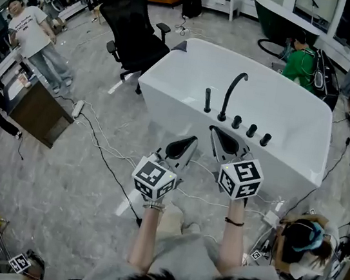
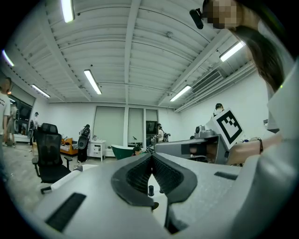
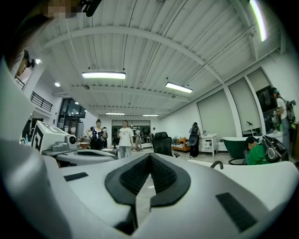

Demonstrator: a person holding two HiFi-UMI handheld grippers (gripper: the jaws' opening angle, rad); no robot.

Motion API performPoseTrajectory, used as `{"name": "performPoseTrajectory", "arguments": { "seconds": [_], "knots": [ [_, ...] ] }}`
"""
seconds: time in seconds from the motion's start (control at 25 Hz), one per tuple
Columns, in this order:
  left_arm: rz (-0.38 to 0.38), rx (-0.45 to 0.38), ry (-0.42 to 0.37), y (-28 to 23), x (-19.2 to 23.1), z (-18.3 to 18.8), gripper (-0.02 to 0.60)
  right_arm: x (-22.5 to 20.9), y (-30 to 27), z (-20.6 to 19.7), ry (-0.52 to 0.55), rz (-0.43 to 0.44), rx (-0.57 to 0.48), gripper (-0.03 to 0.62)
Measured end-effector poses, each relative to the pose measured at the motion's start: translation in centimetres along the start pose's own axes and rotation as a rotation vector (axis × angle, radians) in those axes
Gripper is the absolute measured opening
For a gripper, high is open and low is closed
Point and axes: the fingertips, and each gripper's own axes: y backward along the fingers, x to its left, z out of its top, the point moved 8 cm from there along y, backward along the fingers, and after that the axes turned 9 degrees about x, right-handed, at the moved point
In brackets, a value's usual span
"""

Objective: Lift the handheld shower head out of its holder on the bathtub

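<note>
The white bathtub (image 1: pixel 293 131) stands ahead of me. On its near rim, the handheld shower head (image 1: pixel 207 100) is a slim black stick upright in its holder, left of the curved black spout (image 1: pixel 231 92). My left gripper (image 1: pixel 190 142) and right gripper (image 1: pixel 215 131) hover side by side, level, just short of the tub's near wall and apart from the shower head. Both are shut with nothing between their pads, as seen in the left gripper view (image 2: pixel 151 157) and the right gripper view (image 3: pixel 149 157). The spout's arch (image 3: pixel 216 164) peeks over the right jaw.
Three black knobs (image 1: pixel 250 130) line the rim right of the spout. A black office chair (image 1: pixel 134 29) stands left of the tub. Cables (image 1: pixel 105 152) trail across the floor. A person in green (image 1: pixel 300 62) sits behind the tub and another crouches at the right (image 1: pixel 303 243).
</note>
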Motion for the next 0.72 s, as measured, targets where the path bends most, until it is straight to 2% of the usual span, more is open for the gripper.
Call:
{"name": "performPoseTrajectory", "arguments": {
  "seconds": [0.32,0.72],
  "knots": [
    [-0.001,0.001,0.025,-2.7,4.3,0.5,0.005,-2.0,-4.3,0.9,0.011,-0.002,0.032,0.0],
    [-0.025,-0.014,0.01,-7.9,10.3,1.9,0.005,-6.3,-10.2,2.6,0.051,-0.023,0.054,0.0]
  ]
}}
